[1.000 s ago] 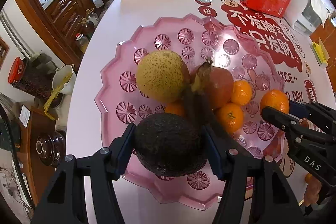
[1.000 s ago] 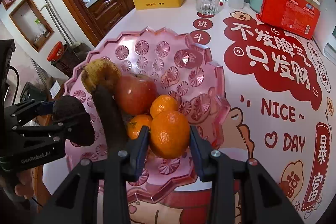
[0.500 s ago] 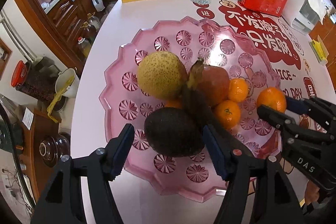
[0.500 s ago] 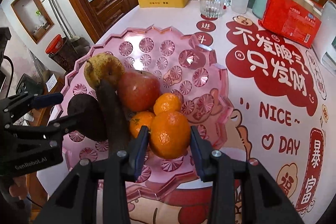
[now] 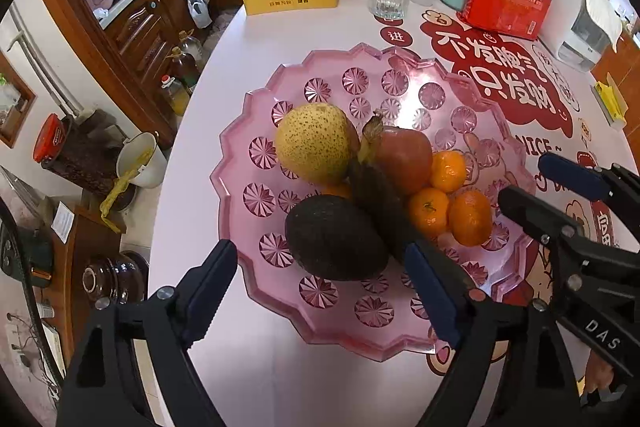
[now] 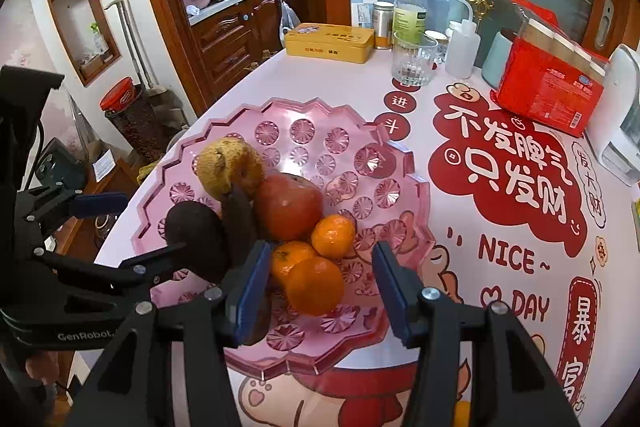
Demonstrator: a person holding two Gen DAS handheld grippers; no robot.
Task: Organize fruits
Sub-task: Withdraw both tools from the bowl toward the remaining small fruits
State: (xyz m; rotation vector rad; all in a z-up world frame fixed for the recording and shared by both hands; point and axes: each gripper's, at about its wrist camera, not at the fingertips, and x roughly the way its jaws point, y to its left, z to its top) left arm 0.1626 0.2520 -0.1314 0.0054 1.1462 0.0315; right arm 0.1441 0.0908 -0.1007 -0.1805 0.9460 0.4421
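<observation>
Both grippers are letting go: the left gripper (image 5: 320, 291), jaws just opening, is drawing back from the avocado (image 5: 334, 237), and the right gripper (image 6: 320, 287) is spreading off the orange (image 6: 314, 285). Both fruits are lying in the pink dish (image 5: 256, 131).

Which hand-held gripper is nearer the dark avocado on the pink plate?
Left. The left hand-held gripper hangs open just in front of the dark avocado; the right hand-held gripper is open around an orange mandarin beyond the blackened banana.
</observation>
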